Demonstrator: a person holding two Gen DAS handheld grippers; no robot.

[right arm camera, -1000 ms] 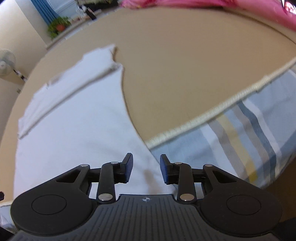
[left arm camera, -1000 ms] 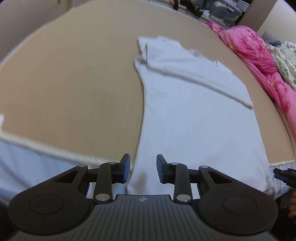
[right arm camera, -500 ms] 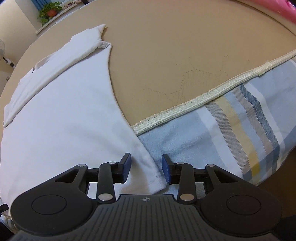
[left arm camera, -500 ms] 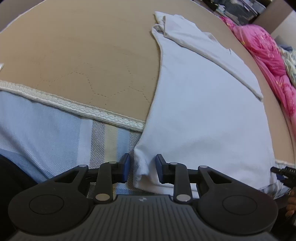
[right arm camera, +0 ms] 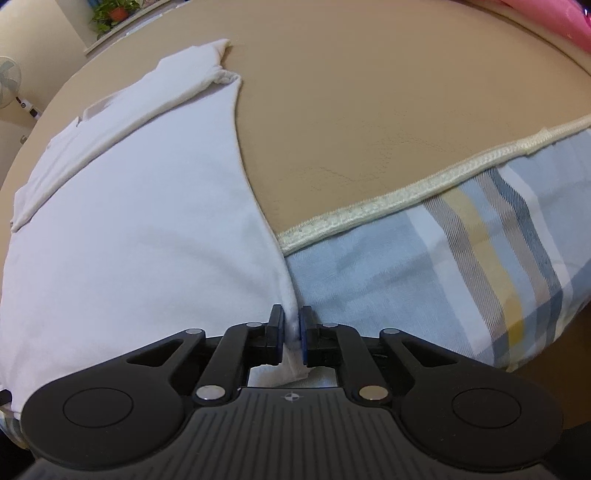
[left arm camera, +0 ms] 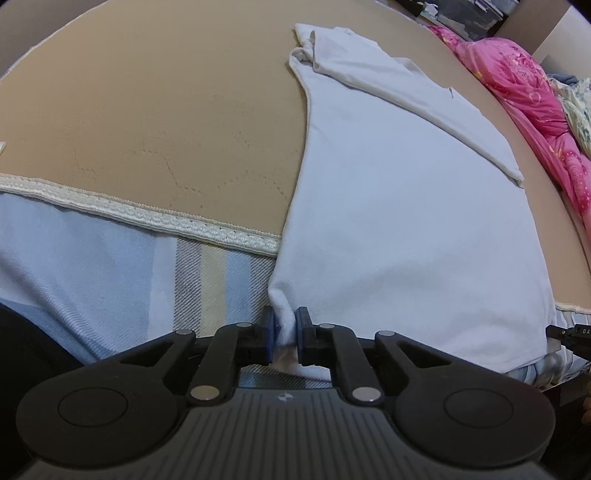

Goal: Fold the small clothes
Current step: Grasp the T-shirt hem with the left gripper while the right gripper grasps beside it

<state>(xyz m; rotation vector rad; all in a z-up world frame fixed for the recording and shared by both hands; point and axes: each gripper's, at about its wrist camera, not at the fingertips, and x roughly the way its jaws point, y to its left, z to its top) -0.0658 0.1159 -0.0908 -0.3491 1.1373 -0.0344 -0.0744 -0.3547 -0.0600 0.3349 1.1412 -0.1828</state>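
left tongs (left arm camera: 284, 334): pinching the near left hem corner of the white shirt (left arm camera: 399, 206)
right tongs (right arm camera: 291, 338): clamped on the other hem corner (right arm camera: 129, 206)
shirt: flat on the tan bed cover (left arm camera: 166, 110), hem nearest, long axis running away, far end folded over
left view only: pink blanket (left arm camera: 524, 92)
right view only: fan (right arm camera: 9, 81), plant (right arm camera: 110, 7)

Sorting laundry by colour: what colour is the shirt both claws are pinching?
Plain white shirt, with no print visible; clearest in the right wrist view.
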